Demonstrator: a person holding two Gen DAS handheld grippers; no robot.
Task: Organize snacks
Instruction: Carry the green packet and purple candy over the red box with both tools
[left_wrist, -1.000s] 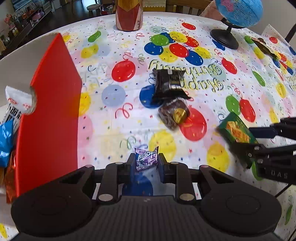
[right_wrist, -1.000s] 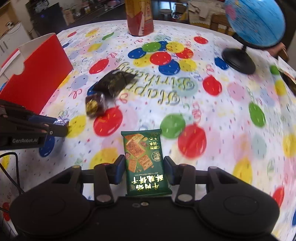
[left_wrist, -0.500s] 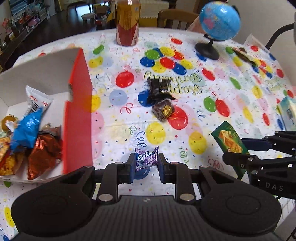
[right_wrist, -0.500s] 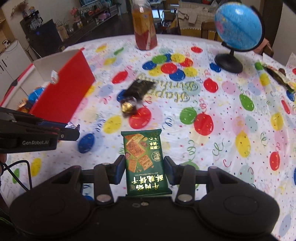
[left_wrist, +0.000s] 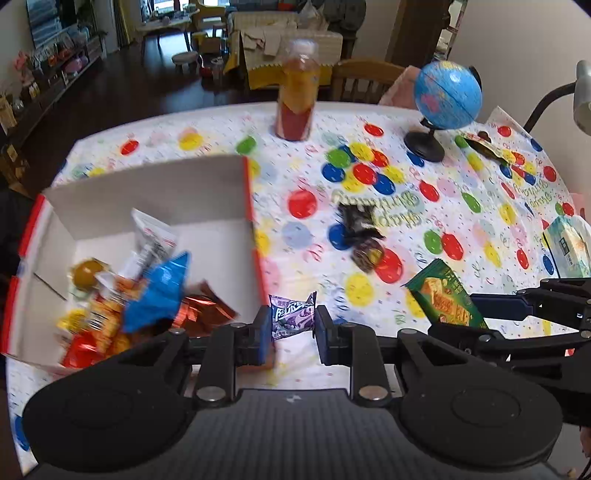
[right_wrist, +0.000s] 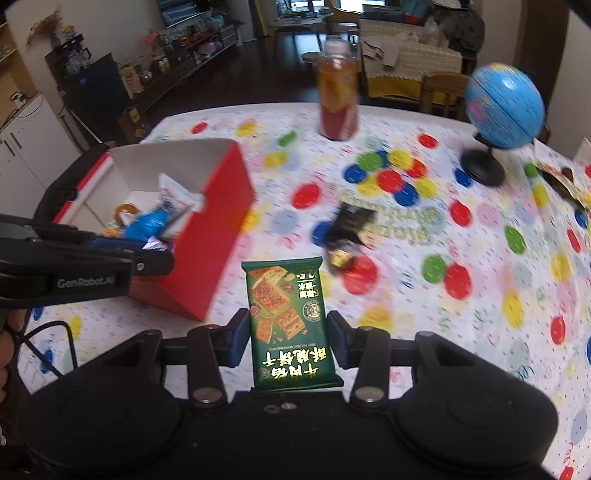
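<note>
1. Left tongs (left_wrist: 291, 325) pinch a small purple candy (left_wrist: 293, 316), held in the air at lower centre of the left view, just right of the box (left_wrist: 155, 188) wall.
2. Right tongs (right_wrist: 286, 338) clamp a green cracker pack (right_wrist: 288, 321) by its sides; the pack sticks up lengthwise at centre-bottom of the right view.
3. Step, as I read it: carry both snacks to the box & drop them in.
4. To do it well: get the candy fully past the red wall (left_wrist: 255, 243) before letting go, else it lands on the worktop (left_wrist: 461, 206).
5. Aim for the bare white floor at the back of the box; front-left corner is already piled w/ a blue pack (left_wrist: 159, 291), orange wrappers etc.
6. Bring the green pack in flat; on end it may catch the rim.
7. Risk: the 2 tongs sit close; go 1 at a time to avoid a knock.
8. Left on the worktop, centre: a black pack (left_wrist: 358, 219) & a brown candy (left_wrist: 367, 256), touching.
9. Bottle (left_wrist: 297, 92) & globe (left_wrist: 447, 96) stand at top, well apart from the path.
</note>
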